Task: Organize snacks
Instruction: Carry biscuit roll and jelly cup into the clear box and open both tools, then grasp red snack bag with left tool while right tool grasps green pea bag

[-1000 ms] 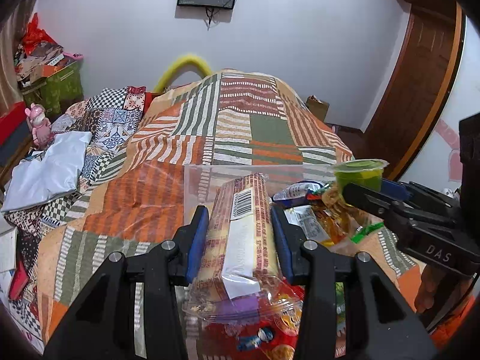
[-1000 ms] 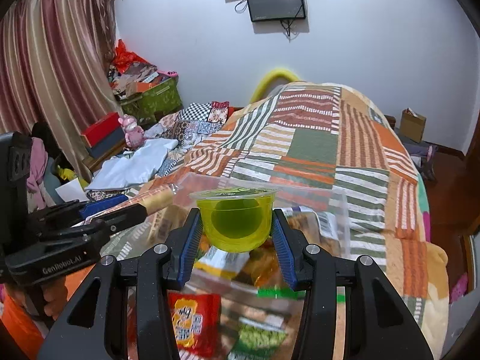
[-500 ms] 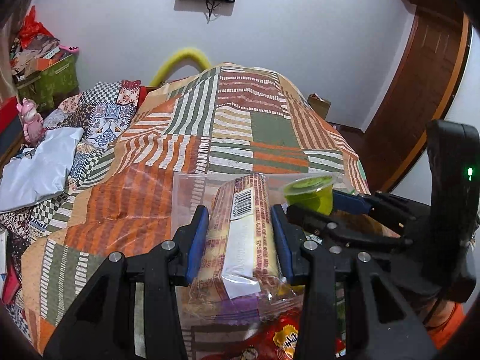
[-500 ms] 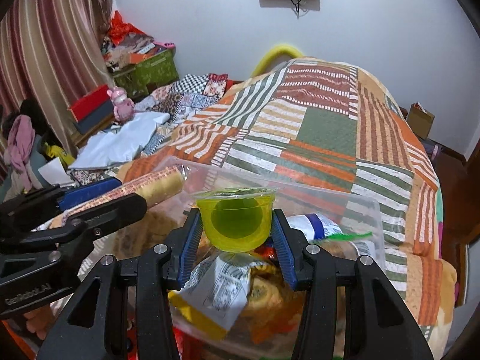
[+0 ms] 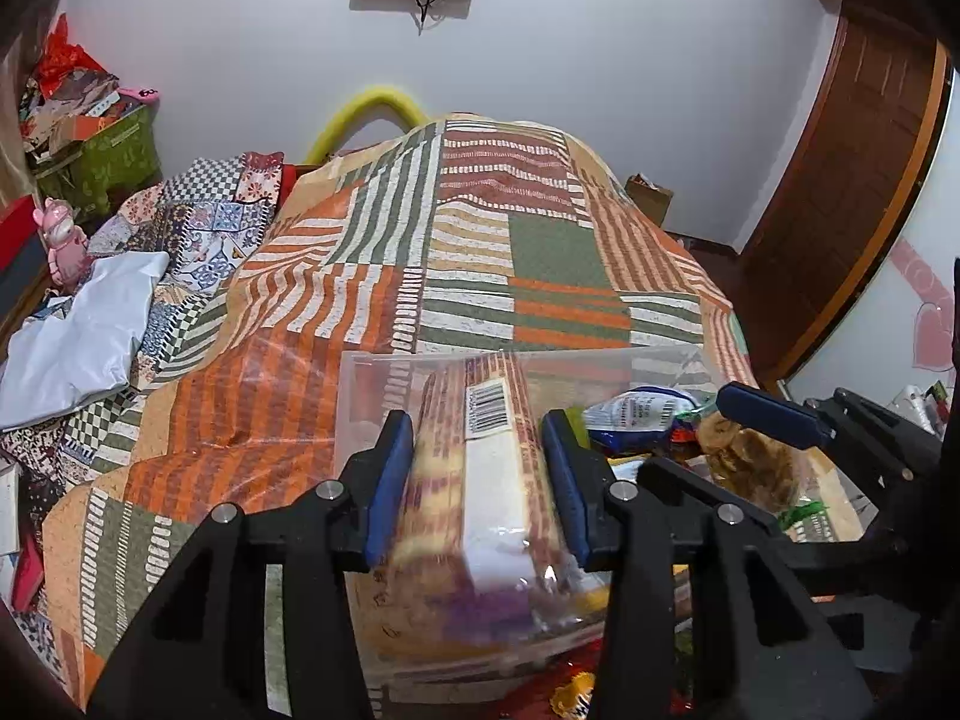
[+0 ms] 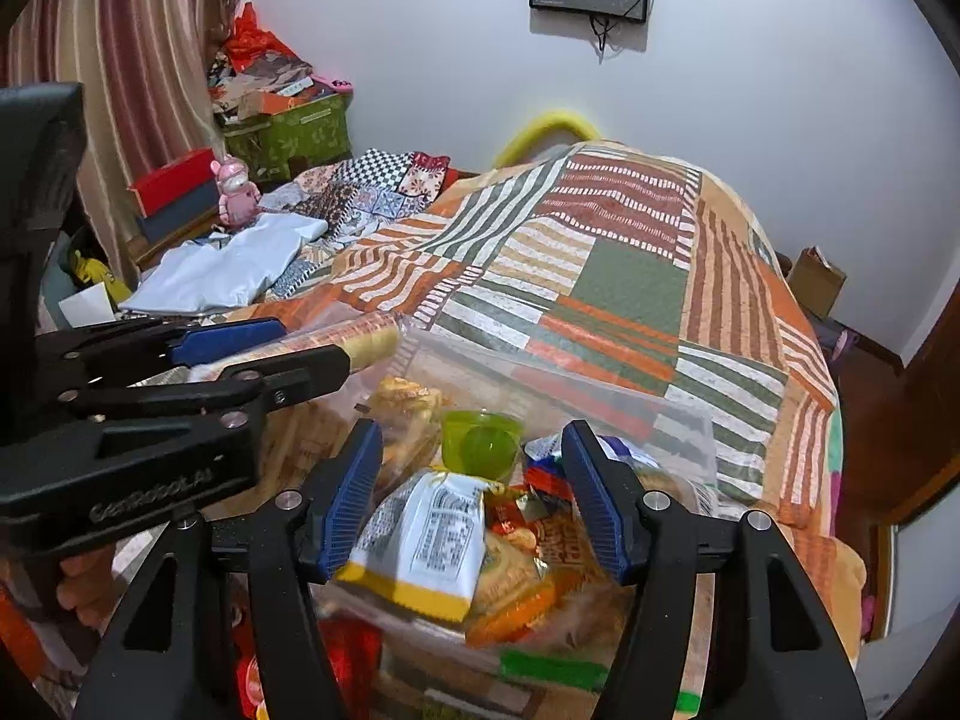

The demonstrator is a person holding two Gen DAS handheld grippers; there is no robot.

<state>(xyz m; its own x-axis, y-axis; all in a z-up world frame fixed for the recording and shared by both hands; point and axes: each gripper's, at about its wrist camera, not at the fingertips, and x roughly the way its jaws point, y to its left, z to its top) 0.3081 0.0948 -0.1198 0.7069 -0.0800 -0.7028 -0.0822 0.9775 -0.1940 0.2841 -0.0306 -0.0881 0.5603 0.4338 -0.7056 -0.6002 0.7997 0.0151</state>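
A clear plastic bin (image 5: pixel 384 372) sits on the patchwork bed and holds several snack packets. My left gripper (image 5: pixel 477 474) is shut on a long biscuit roll (image 5: pixel 492 456) with a barcode, held over the bin's left side. It also shows in the right wrist view (image 6: pixel 360 342). My right gripper (image 6: pixel 474 504) is open above the bin (image 6: pixel 678 420). A green jelly cup (image 6: pixel 480 444) lies in the bin among the packets, beyond my open blue pads (image 6: pixel 354 498). A white and yellow packet (image 6: pixel 432 540) lies just below.
The striped patchwork quilt (image 5: pixel 480 252) covers the bed behind the bin. Clothes and a white bag (image 5: pixel 78 324) lie at the left. A wooden door (image 5: pixel 852 180) stands at the right. More snack packets (image 6: pixel 342 654) lie in front of the bin.
My right gripper has opened and the green jelly cup has dropped out of it into the bin. My left gripper still holds the biscuit roll, a little nearer the bin.
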